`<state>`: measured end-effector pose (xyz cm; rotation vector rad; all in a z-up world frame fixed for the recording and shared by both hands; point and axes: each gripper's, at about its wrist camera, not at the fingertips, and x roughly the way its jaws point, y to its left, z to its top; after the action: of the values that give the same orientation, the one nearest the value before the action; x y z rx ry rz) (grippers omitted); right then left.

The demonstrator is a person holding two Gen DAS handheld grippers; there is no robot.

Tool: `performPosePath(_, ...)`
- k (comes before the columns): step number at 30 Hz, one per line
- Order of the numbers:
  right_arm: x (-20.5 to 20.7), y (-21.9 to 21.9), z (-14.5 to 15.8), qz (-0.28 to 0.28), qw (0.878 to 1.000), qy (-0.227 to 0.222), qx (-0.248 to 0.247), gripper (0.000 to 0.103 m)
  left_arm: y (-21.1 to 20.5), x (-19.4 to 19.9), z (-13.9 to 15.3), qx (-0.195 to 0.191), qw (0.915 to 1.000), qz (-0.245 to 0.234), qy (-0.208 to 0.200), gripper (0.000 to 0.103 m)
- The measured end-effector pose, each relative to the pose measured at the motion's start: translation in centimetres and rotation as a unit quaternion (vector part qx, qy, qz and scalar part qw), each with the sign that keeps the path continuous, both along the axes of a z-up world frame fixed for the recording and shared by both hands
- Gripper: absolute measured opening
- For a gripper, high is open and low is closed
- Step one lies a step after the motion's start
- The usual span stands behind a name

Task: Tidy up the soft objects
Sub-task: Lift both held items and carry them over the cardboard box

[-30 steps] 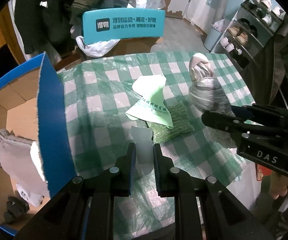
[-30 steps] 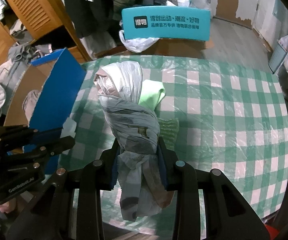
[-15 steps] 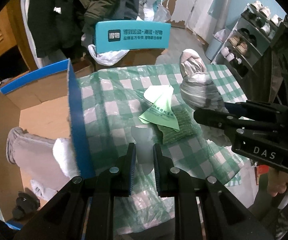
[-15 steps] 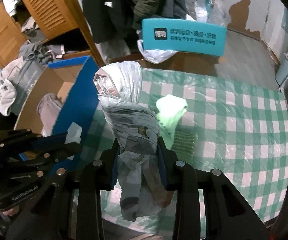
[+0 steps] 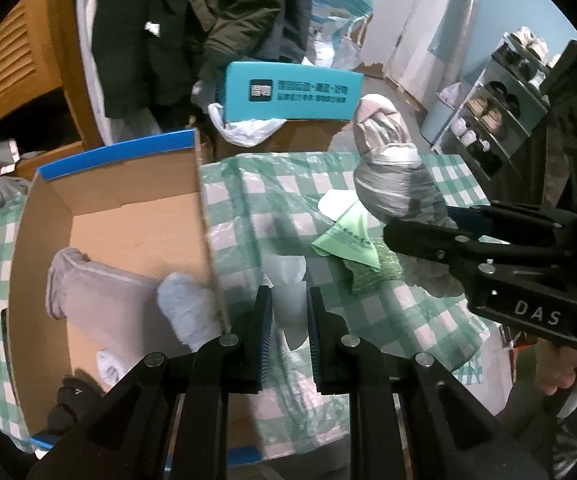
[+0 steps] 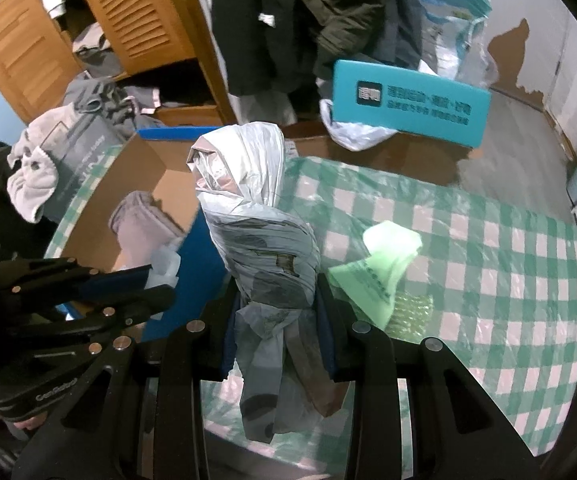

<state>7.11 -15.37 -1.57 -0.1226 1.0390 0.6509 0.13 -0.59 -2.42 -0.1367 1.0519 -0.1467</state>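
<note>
The left tongs (image 5: 289, 312) are closed on a small white folded piece, seemingly tissue or thin plastic (image 5: 288, 300), which stands upright between the blue pads. The right tongs (image 6: 278, 322) are clamped around the lower part of a knotted grey plastic-bag bundle (image 6: 256, 220), whose loose tails hang below the pads.

Change over the last second: both tongs have lifted and travelled sideways together toward the open cardboard box (image 5: 136, 220). In the left wrist view the box, which sat at the far left edge, now fills the area left of the left tongs, and its blue-edged wall (image 5: 208, 240) stands just beside the left pad. The white piece is beside that wall and appears not yet over the box interior. In the right wrist view the bundle now overlaps the box opening, with the left tongs (image 6: 156, 284) below and to its left.

The box already contains a rolled grey towel (image 5: 100, 288) and a white sock-like item (image 5: 186, 312). A light green plastic bag (image 5: 348, 236) and a green textured pad (image 5: 372, 272) lie on the checked worktop (image 5: 420, 328), ahead of the left tongs and to their right.

Assessment: both held items are in transit to the box. Release is the likely next step once each clears the wall. The two green items are not yet stowed.
</note>
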Motion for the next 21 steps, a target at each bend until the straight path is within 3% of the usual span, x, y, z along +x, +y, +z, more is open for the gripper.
performPosePath(21,-1.0,7.6,1.7,0.054,0.998,-0.013,-0.002,0.032,6.8,-1.7,0.6,-0.004,0.9979,0.064,-0.012,0.017)
